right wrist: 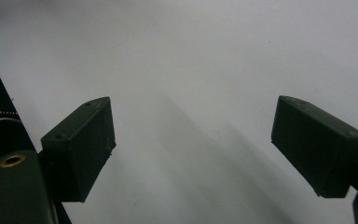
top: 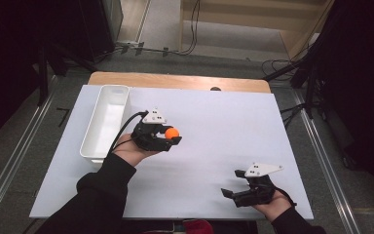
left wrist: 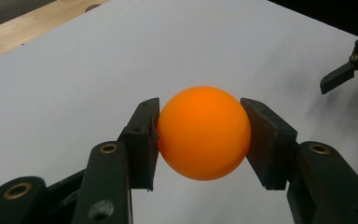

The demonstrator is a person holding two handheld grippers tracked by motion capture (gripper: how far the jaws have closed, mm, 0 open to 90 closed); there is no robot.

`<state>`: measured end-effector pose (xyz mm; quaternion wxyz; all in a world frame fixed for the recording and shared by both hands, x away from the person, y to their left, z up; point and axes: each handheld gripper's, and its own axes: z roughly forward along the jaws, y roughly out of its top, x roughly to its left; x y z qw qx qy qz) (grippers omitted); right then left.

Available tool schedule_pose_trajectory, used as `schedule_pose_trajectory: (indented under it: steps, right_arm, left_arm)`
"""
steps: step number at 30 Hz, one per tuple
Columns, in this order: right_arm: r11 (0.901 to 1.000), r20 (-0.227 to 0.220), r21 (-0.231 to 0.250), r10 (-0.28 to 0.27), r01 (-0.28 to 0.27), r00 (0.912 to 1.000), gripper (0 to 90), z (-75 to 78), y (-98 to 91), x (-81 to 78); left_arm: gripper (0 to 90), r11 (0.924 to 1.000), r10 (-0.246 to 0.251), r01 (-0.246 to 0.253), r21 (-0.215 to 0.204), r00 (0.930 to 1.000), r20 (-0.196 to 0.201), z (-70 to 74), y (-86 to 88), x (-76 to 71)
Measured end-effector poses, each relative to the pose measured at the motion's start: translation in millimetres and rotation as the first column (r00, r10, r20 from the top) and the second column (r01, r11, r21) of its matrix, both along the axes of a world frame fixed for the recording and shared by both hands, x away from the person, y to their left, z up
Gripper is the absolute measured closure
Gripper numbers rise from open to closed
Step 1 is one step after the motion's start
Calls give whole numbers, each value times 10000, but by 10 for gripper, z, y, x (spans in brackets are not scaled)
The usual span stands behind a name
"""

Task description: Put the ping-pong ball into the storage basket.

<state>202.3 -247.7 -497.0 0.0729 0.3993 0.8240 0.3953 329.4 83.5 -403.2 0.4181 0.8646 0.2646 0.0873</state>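
Note:
An orange ball (top: 172, 132) is clamped between the jaws of my left gripper (top: 171, 137), just right of the white bin and above the white table. In the left gripper view the ball (left wrist: 203, 132) bulges between both pads (left wrist: 145, 135), which press on its sides; my left gripper (left wrist: 200, 140) is shut on it. My right gripper (top: 233, 184) rests low near the table's front right edge, its jaws spread wide with nothing between them. The right gripper view looks past my right gripper (right wrist: 193, 144) onto bare table, its two pads (right wrist: 81, 142) far apart.
A long white bin (top: 104, 122) stands upright at the table's left side, nothing visible inside it. The white table sheet (top: 224, 122) lies on a wooden top (top: 175, 80). Dark stands and cables ring the floor beyond. My right gripper's fingertip (left wrist: 349, 70) shows at the left gripper view's right edge.

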Motion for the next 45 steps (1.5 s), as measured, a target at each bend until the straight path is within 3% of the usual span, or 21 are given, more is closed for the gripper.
schedule_pose_trajectory:
  steps: [45]
  right_arm:
    - [10000,-48,53,-13,13,10000,122,7,-5,2]
  left_arm:
    - [501,9944,1052,-1052,47,9944,-87,60,342,174]
